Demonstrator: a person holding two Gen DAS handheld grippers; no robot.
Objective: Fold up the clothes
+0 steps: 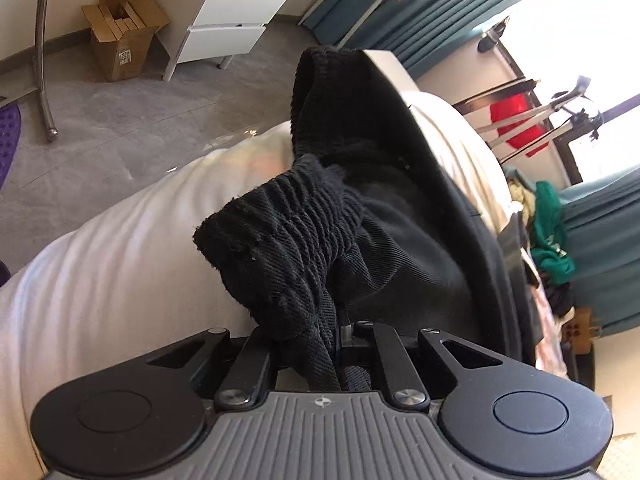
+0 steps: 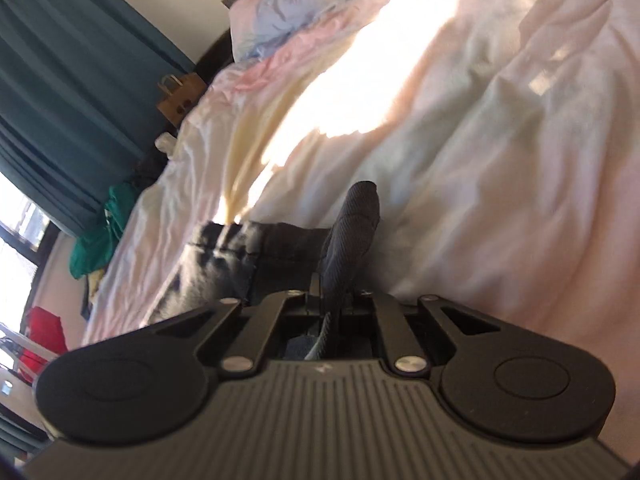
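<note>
A black garment with a ribbed elastic band point(image 1: 288, 240) is bunched in front of my left gripper point(image 1: 320, 340), whose jaws are shut on the cloth; the fabric hides the fingertips and rises above the pale bed cover point(image 1: 120, 272). In the right wrist view my right gripper point(image 2: 336, 300) is shut on another part of the black garment point(image 2: 352, 232). A fold of it sticks up between the jaws, and the rest point(image 2: 224, 264) lies flat on the bed to the left.
The rumpled pastel duvet point(image 2: 500, 140) fills the bed. Green clothing point(image 2: 96, 240) and a red item point(image 2: 44, 328) lie at the bedside by teal curtains point(image 2: 60, 100). A white drawer unit point(image 1: 232, 20), a cardboard box point(image 1: 124, 36) and a metal tube point(image 1: 42, 52) stand on the grey floor.
</note>
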